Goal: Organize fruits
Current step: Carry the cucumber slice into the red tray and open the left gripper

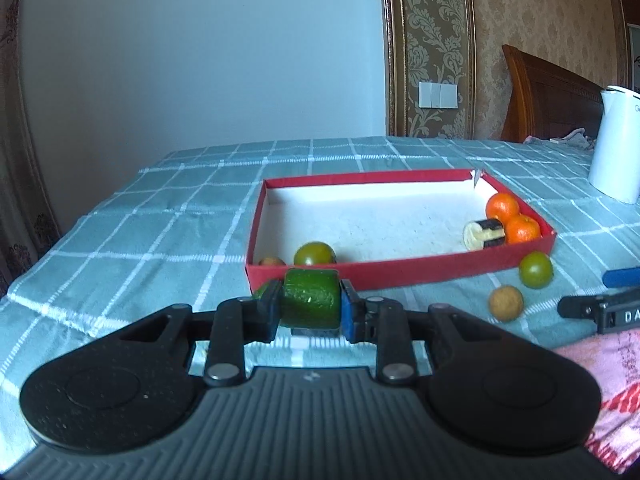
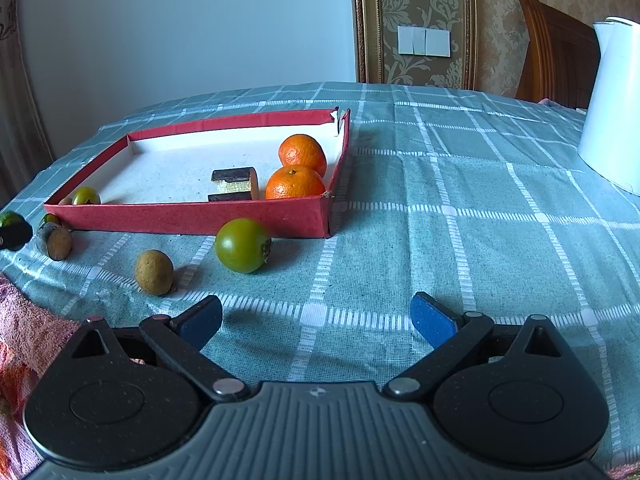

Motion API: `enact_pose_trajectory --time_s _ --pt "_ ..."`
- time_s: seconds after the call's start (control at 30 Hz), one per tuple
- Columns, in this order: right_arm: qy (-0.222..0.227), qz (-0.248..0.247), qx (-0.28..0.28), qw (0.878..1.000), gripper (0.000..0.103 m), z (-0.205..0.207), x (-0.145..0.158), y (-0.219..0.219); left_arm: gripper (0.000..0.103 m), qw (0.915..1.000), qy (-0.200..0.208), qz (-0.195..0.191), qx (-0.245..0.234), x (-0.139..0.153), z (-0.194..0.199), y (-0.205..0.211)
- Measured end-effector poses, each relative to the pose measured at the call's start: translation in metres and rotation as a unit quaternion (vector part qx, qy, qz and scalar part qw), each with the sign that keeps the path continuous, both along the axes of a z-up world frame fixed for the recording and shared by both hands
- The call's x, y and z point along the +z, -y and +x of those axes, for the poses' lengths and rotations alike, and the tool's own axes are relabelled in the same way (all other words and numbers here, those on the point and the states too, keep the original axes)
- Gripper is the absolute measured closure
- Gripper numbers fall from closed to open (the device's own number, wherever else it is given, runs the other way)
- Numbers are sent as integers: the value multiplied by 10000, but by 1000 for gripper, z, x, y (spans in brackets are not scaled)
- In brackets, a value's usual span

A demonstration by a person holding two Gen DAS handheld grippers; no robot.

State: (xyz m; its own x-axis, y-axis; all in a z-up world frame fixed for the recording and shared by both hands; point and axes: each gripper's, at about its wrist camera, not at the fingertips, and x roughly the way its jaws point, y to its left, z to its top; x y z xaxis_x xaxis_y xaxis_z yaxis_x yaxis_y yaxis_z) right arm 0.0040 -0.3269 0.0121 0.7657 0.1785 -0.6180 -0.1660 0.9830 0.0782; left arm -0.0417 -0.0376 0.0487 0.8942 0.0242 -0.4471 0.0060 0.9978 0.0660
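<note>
Your left claw (image 1: 310,306) pinches a green chunk (image 1: 309,303), dark-skinned, glossy and flat-cut on its near face, held just in front of the near wall of the red tray (image 1: 400,270). Behind that wall, in the tray's near left corner, sit a small brown fruit (image 1: 271,261) and a green round fruit (image 1: 315,254) with yellowish patches, side by side. Across the white tray floor, in the near right corner, a short dark-skinned piece (image 1: 484,233) with a pale cut end lies against two bright oranges (image 1: 512,218), which touch each other. Outside the tray on the checked cloth of the desk (image 1: 160,220), a second green fruit (image 1: 536,269) rests near the tray's right corner, with a tan, rough-skinned ball (image 1: 506,302) just beside it, closer to you. Your right claw (image 2: 316,320) is spread wide over bare cloth, holding nothing, its blue pads (image 2: 432,320) well apart. A white kettle (image 2: 612,120) stands at the far right, well apart from the tray.
</note>
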Motion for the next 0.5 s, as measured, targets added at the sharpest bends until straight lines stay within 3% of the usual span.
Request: enact_pose_trajectory --time_s 0.27,0.5 --pt "12 88 6 10000 1 -1 0 2 76 9996 172 64 223 23 61 -7" --pt "20 144 6 9999 1 -2 0 4 76 9993 -103 64 362 13 112 -13"
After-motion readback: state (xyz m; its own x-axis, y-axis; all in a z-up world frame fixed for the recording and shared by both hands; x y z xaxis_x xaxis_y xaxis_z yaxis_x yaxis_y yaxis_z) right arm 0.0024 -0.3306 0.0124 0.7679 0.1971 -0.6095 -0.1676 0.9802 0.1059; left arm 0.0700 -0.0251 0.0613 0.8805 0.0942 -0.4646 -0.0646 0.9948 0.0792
